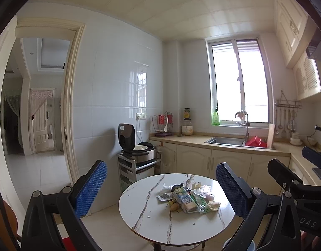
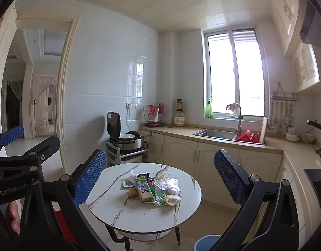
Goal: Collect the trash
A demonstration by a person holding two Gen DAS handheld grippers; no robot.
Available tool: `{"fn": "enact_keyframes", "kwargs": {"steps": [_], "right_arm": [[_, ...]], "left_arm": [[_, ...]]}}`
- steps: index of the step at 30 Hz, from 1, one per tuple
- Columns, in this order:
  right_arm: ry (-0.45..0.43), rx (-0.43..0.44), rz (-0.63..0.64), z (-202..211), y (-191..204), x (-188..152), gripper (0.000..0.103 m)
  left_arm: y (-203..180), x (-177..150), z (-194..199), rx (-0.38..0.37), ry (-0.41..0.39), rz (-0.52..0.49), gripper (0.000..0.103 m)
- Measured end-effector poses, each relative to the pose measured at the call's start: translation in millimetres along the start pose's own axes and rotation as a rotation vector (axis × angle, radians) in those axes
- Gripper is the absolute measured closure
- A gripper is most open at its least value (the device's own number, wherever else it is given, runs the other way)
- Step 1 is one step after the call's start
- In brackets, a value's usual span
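Trash (image 1: 186,196) lies in one small heap near the middle of the round marble table (image 1: 147,215): a flattened milk carton (image 2: 144,191) on top, crumpled clear plastic w/ green print, and a dark wrapper behind. Left gripper (image 1: 161,188) and right gripper (image 2: 160,177) both hang above the table w/ blue pads wide apart, holding nothing. Blue bin (image 2: 206,242) below is cut off at the frame edge; small scraps in the heap are hard to tell.

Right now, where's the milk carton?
In both wrist views the milk carton lies in the trash pile mid-table on the round marble table, crumpled wrappers to its right.
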State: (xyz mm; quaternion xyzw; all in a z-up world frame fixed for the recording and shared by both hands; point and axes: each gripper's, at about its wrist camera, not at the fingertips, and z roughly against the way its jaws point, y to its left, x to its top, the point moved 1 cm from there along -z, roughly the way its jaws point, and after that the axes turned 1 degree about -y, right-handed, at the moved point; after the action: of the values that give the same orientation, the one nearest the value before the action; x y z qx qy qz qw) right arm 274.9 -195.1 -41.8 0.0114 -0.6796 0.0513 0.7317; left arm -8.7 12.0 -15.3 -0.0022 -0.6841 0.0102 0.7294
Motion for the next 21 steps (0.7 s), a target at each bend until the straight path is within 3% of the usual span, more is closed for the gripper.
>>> {"fn": "enact_keyframes", "kwargs": {"steps": [21], "right_arm": [[-0.002, -0.002, -0.002, 1.7, -1.3, -1.5, 0.000]], "left_arm": [[-3.4, 6.1, -1.4, 0.000, -0.002, 0.000, 0.001]]}}
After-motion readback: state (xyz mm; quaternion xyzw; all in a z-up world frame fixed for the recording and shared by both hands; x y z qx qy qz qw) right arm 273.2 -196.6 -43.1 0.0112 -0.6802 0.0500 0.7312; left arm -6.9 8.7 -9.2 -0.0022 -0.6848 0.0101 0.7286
